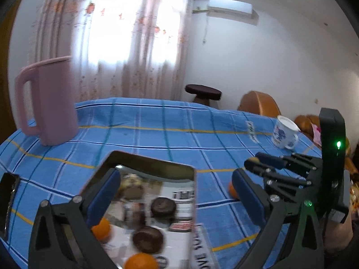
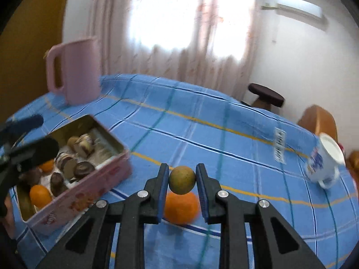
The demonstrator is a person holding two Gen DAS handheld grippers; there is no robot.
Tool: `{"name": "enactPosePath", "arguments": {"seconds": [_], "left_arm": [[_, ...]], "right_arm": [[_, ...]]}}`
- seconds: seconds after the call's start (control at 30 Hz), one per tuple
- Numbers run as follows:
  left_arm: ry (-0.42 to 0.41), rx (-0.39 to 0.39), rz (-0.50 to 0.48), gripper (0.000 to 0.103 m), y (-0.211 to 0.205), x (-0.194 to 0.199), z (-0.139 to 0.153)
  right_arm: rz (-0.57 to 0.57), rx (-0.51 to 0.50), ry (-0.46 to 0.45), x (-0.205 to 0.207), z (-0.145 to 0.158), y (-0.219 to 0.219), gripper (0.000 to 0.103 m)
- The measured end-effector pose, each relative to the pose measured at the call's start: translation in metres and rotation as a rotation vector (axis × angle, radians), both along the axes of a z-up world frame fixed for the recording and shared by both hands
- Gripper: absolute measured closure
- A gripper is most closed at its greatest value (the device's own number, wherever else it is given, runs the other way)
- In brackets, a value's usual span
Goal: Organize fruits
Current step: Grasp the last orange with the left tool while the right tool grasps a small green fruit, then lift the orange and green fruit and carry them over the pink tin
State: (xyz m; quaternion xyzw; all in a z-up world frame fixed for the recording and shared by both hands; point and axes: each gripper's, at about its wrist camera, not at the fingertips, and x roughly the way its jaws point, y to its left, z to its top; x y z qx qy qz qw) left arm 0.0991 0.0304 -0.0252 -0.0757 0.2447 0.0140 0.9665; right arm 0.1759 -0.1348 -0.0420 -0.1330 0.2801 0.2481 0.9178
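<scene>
Fruit is sitting in two places: round, smooth oranges (image 2: 40, 195) are lying inside the rectangular metal tin (image 2: 76, 186) among glossy dark chocolates (image 2: 84, 168), while another orange (image 2: 181, 208) is resting on the cloth just right of the tin. At far left, a tall matte pink jug (image 2: 74, 71) with a looped handle is standing on the checked blue cotton tablecloth (image 2: 224, 121). The left gripper (image 1: 175, 199) is hovering over the tin with its blue-padded fingers spread wide, gripping nothing. Further right, the right gripper (image 2: 182, 180) is pinching a small, dull greenish-brown round fruit (image 2: 182, 180) between its ribbed blue pads (image 2: 200, 179), lifted above the loose orange. At far right, a white ceramic mug (image 2: 325, 163) with blue print is standing near the table edge.
</scene>
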Motion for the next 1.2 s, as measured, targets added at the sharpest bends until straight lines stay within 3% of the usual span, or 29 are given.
{"name": "enactPosePath", "arguments": {"seconds": [0.27, 0.67, 0.9, 1.1, 1.2], "left_arm": [[0.066, 0.061, -0.114, 0.001, -0.057, 0.028, -0.011], [0.215, 0.093, -0.19, 0.005, -0.101, 0.078, -0.042], [0.282, 0.066, -0.231, 0.021, -0.109, 0.096, -0.051], [0.346, 0.046, -0.267, 0.053, -0.112, 0.105, -0.061], [0.345, 0.032, -0.271, 0.053, -0.11, 0.104, -0.061]], "right_arm": [[-0.131, 0.094, 0.034, 0.011, -0.015, -0.052, 0.077], [-0.177, 0.152, 0.083, 0.022, -0.023, -0.086, 0.077], [-0.169, 0.148, 0.073, 0.021, -0.023, -0.086, 0.077], [-0.169, 0.172, 0.098, 0.024, -0.025, -0.089, 0.077], [-0.167, 0.177, 0.09, 0.023, -0.024, -0.09, 0.077]]}}
